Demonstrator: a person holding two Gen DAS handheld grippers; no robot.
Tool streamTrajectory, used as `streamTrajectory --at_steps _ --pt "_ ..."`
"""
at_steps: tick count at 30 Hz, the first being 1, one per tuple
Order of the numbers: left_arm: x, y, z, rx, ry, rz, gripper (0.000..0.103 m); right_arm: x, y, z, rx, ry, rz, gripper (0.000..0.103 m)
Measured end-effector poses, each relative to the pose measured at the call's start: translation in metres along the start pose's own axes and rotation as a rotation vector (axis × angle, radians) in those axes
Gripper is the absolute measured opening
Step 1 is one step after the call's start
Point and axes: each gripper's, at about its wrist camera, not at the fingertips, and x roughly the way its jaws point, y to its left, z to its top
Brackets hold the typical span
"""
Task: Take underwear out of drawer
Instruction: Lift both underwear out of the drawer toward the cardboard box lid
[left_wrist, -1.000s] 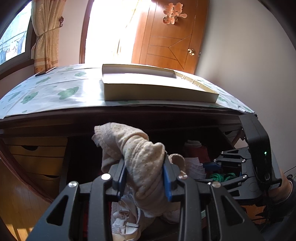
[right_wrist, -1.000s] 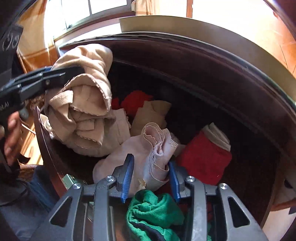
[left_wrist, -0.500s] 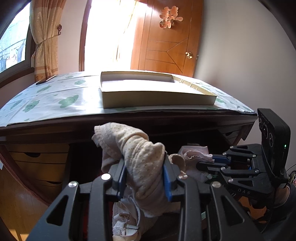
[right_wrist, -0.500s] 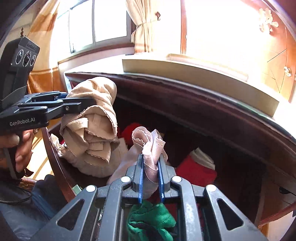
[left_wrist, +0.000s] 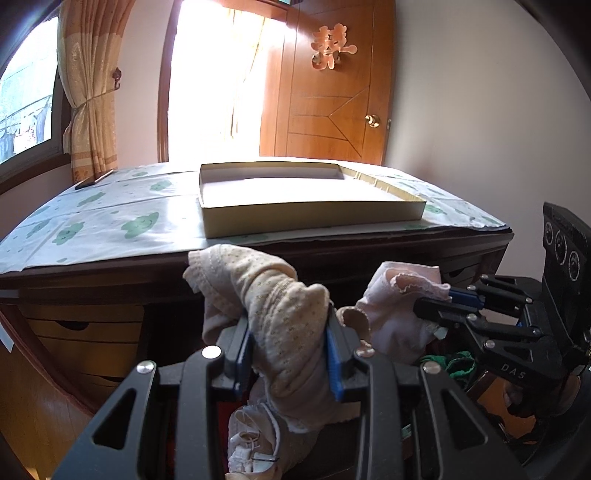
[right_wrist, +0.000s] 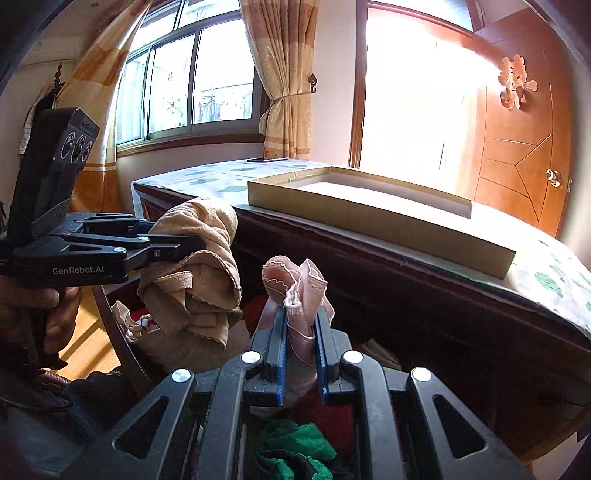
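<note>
My left gripper (left_wrist: 288, 328) is shut on beige dotted underwear (left_wrist: 280, 299), which hangs bunched in front of the desk's dark edge. In the right wrist view that same left gripper (right_wrist: 192, 247) holds the beige underwear (right_wrist: 199, 273) at the left. My right gripper (right_wrist: 300, 325) is shut on a pink scalloped-edge pair of underwear (right_wrist: 295, 288), lifted above the open drawer (right_wrist: 369, 332). The left wrist view shows the right gripper (left_wrist: 432, 306) pinching that pink underwear (left_wrist: 399, 314) at the right.
A shallow cardboard box (left_wrist: 306, 195) lies on the desk's cloud-print cover (left_wrist: 110, 218). Green cloth (right_wrist: 291, 446) and red cloth stay in the drawer below. Side drawers (left_wrist: 85, 339) are at the left. A person's hand (right_wrist: 51, 314) grips the left handle. A wooden door (left_wrist: 332, 92) stands behind.
The right gripper closed on the pink underwear and lifted it up out of the drawer, beside the left gripper. The left gripper kept its hold on the beige underwear and hardly moved.
</note>
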Motion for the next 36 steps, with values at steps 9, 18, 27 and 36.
streamTrajectory --at_steps 9,18,27,36 --pt "-0.006 -0.008 0.002 0.032 -0.035 0.01 0.032 -0.015 0.001 0.002 -0.014 -0.081 -0.035 0.014" --pt "-0.016 -0.014 0.004 0.06 -0.09 0.026 0.032 -0.01 0.004 0.014 -0.021 -0.144 -0.06 0.014" --pt "-0.024 -0.019 0.006 0.083 -0.137 0.05 0.032 -0.016 0.003 0.018 -0.015 -0.186 -0.066 0.014" --pt "-0.034 -0.022 0.008 0.105 -0.194 0.082 0.032 -0.02 0.0 0.02 -0.015 -0.225 -0.077 0.014"
